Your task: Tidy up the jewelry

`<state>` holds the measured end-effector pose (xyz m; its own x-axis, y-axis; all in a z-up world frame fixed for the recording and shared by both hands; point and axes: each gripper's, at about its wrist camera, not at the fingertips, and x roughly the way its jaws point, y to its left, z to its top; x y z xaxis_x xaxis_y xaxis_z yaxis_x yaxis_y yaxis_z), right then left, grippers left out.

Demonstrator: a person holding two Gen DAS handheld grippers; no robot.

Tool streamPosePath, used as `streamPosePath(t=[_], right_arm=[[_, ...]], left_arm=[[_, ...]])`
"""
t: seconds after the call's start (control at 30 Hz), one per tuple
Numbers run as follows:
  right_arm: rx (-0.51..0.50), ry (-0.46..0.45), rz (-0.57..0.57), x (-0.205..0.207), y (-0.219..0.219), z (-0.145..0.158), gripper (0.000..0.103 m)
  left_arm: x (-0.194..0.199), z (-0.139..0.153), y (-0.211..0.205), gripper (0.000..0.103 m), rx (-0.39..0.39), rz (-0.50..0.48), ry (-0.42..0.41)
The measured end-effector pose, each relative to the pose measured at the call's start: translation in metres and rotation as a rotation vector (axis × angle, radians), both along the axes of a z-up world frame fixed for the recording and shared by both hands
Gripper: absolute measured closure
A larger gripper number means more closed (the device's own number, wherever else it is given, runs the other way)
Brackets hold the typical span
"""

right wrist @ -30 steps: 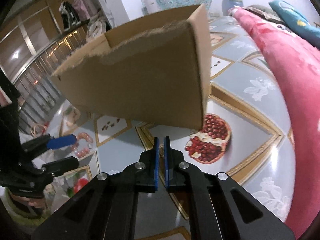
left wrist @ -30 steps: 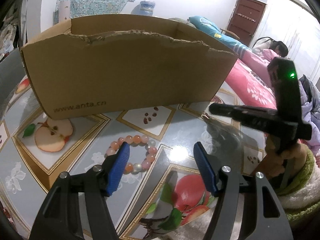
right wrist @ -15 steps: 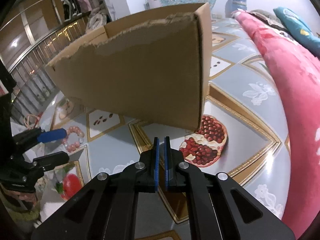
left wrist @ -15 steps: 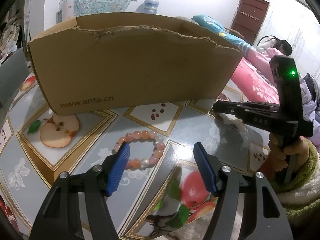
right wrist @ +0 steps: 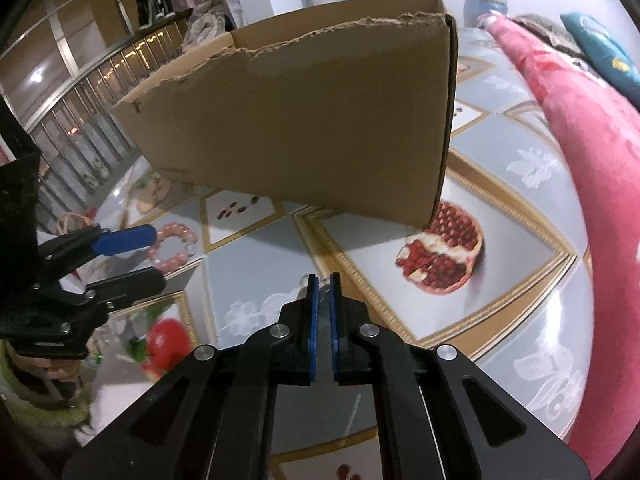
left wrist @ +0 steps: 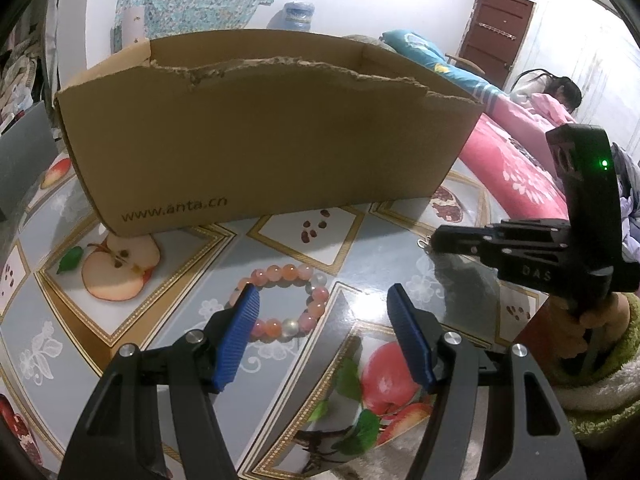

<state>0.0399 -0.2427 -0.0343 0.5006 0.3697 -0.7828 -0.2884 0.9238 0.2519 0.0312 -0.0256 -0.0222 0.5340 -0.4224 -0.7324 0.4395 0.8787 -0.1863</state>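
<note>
A pink and orange bead bracelet [left wrist: 285, 298] lies on the fruit-patterned table [left wrist: 328, 248] in front of a torn cardboard box [left wrist: 256, 132]. My left gripper [left wrist: 324, 320] is open and hovers just above and behind the bracelet, its left pad over the ring's left side. The bracelet also shows in the right wrist view [right wrist: 174, 244] beside the left gripper [right wrist: 128, 256]. My right gripper [right wrist: 324, 292] is nearly shut on a small metal piece, low over the table right of the bracelet. It shows side-on in the left wrist view [left wrist: 434, 240], a small hook at its tip.
The box [right wrist: 312, 120] stands open-topped at the back of the table. A bed with a pink quilt [right wrist: 568, 128] runs along the table's right edge. A person [left wrist: 560, 92] lies on the bed farther back. Railings [right wrist: 80, 100] stand far left.
The left gripper has come lower and closer to the bracelet. The right gripper has dropped closer to the table, and a small metal piece now shows at its tips.
</note>
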Motion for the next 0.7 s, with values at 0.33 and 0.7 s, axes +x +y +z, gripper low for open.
streamPosePath(t=[0.33, 0.7], right_arm=[[0.025, 0.004, 0.034, -0.014, -0.001, 0.004, 0.084], [0.060, 0.009, 0.052, 0.000, 0.002, 0.001, 0.078]], left_arm=[[0.004, -0.003, -0.016, 0.055, 0.097, -0.016, -0.026], [0.011, -0.010, -0.021, 0.076, 0.102, -0.021, 0.005]])
